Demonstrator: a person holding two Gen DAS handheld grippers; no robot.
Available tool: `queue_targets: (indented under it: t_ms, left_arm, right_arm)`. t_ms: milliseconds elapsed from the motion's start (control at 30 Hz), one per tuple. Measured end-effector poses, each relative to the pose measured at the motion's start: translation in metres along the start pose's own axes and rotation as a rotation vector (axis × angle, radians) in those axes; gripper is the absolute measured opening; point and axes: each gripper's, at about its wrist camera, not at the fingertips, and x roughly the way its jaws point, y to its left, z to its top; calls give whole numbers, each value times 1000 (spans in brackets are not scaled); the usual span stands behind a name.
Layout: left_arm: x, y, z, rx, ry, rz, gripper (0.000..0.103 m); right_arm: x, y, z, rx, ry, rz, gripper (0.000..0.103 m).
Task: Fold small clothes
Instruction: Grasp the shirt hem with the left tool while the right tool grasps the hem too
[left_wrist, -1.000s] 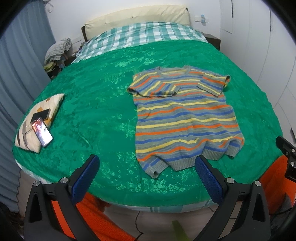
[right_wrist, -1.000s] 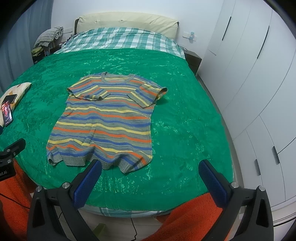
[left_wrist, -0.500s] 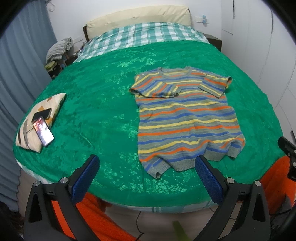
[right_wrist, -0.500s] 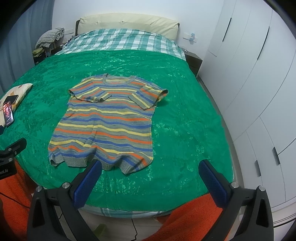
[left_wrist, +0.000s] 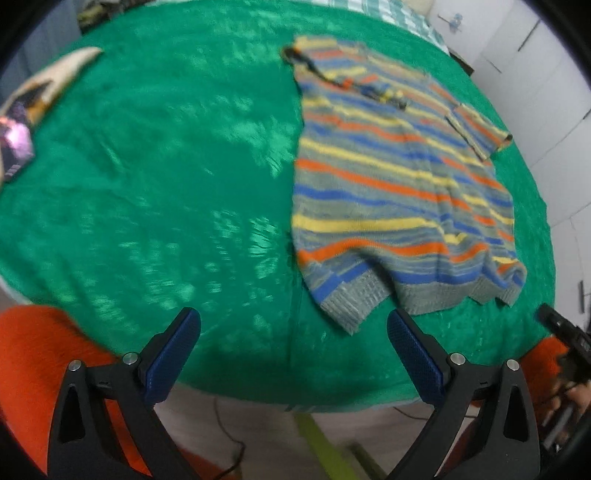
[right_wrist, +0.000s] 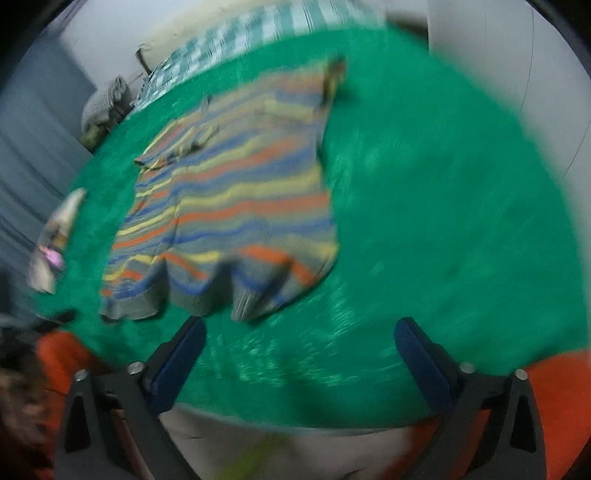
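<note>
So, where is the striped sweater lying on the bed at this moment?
The striped sweater lies flat on the green bedspread, in the right half of the left wrist view. Its grey hem is near the bed's front edge, just beyond the left tool.

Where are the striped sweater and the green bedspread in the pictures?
striped sweater (left_wrist: 399, 177), left wrist view, middle of its body.
green bedspread (left_wrist: 166, 177), left wrist view, bare part left of the sweater.

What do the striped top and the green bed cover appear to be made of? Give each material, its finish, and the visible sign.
Striped top: probably knitted yarn, matt and soft; the grey ribbed band along its hem shows knit texture.
Green bed cover: apparently a woven, satin-like fabric with sheen; light patches glint across a faint raised pattern. The exact fibre cannot be told.
</note>
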Motion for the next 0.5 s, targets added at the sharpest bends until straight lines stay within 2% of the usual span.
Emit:
queue_targets:
  t_ms: [67, 133, 200, 267, 300, 400, 500]
  left_arm:
    - [15, -7, 2, 17, 6, -46, 101]
    - [22, -12, 4, 11, 4, -111, 100]
    - [26, -14, 10, -10, 2, -173, 93]
    - [25, -17, 22, -27, -8, -234, 79]
    - [23, -18, 27, -27, -21, -241, 79]
    - [19, -16, 34, -13, -57, -181, 79]
    - [23, -3, 24, -32, -26, -139, 79]
  right_arm:
    - [18, -11, 6, 49, -2, 115, 96]
    - [29, -23, 14, 158, -37, 242, 95]
    - [36, -31, 25, 275, -57, 417, 95]
    - [40, -34, 38, 389, -59, 577, 95]
    - [40, -35, 43, 416, -63, 607, 95]
    - [29, -33, 53, 433, -70, 661, 95]
    - [23, -35, 46, 417, -37, 659, 95]
